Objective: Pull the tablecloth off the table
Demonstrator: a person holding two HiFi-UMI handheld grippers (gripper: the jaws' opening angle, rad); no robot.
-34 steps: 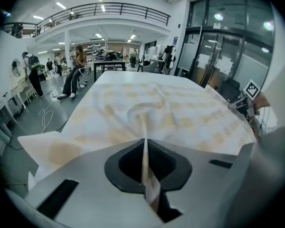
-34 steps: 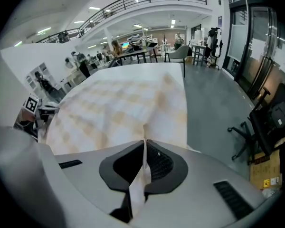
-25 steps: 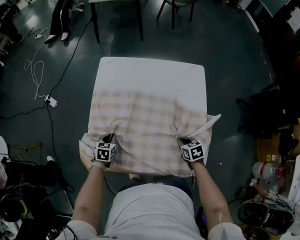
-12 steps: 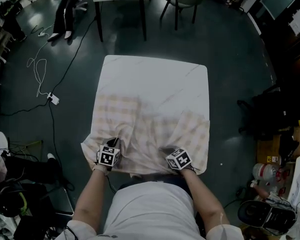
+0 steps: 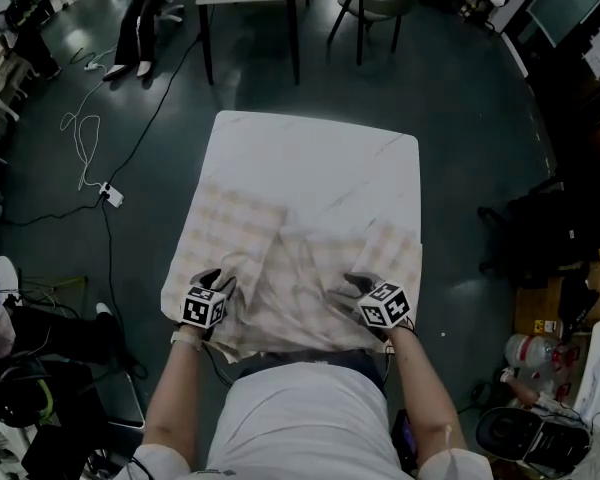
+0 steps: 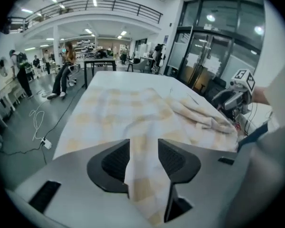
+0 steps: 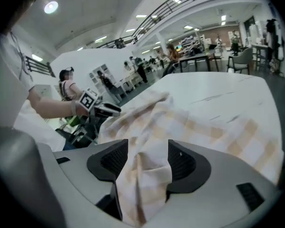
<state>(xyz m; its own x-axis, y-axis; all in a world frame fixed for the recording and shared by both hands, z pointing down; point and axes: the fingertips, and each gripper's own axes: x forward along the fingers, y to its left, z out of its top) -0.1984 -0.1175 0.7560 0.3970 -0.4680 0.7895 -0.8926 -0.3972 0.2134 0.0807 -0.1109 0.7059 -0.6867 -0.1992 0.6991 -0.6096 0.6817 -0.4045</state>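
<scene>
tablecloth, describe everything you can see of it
The tablecloth is thin fabric, white with a pale yellow-beige check. It lies bunched and creased over the near half of the white table, whose far half is bare; its near edge hangs over the side toward the person. Folds of it lie between the fingers of the left gripper and of the right gripper, which have just been opening.

Dim head view, bright ceiling-lit gripper views, fisheye-warped edges
</scene>
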